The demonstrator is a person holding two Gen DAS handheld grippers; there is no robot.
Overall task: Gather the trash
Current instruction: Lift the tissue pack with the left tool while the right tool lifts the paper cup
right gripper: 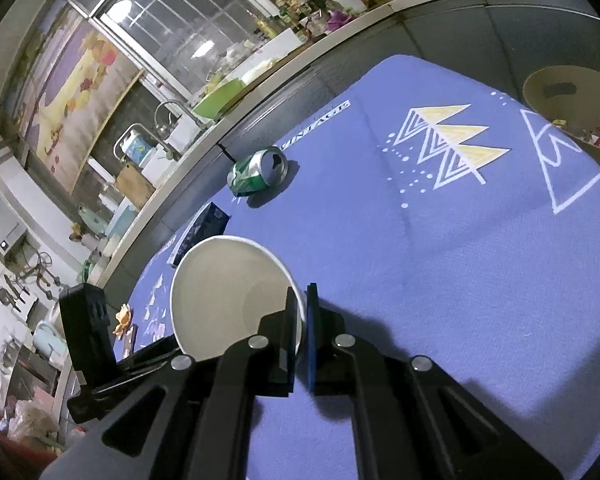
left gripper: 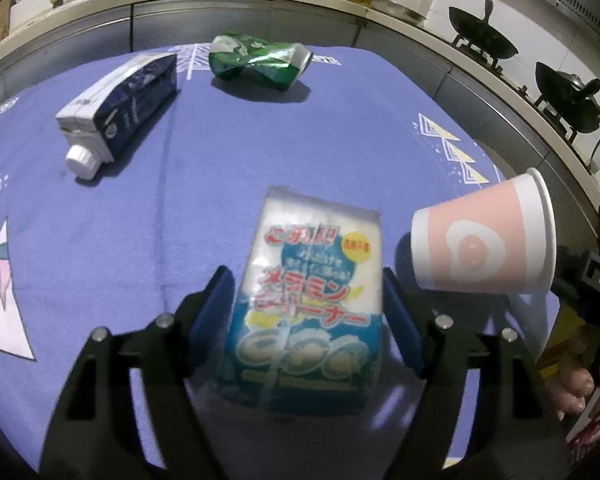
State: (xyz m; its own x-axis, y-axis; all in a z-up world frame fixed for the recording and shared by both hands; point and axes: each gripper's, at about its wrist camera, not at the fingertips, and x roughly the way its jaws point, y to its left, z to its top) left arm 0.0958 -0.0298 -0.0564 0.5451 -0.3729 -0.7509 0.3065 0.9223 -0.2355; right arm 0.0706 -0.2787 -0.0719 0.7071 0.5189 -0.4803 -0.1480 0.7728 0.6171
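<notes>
Trash is spread over the blue tablecloth (left gripper: 220,168): a crushed green can (left gripper: 260,60) and a dark milk carton (left gripper: 124,100) lie near the far edge, well apart from both tools. The left gripper (left gripper: 308,312) stands spread around a melamine sponge packet (left gripper: 308,308), seemingly ready to close. The right gripper (right gripper: 303,332) pinches the rim wall of a pink paper cup (right gripper: 232,300), held tilted off the cloth, probably bound for the tan bin (right gripper: 560,80) at the table's corner.
</notes>
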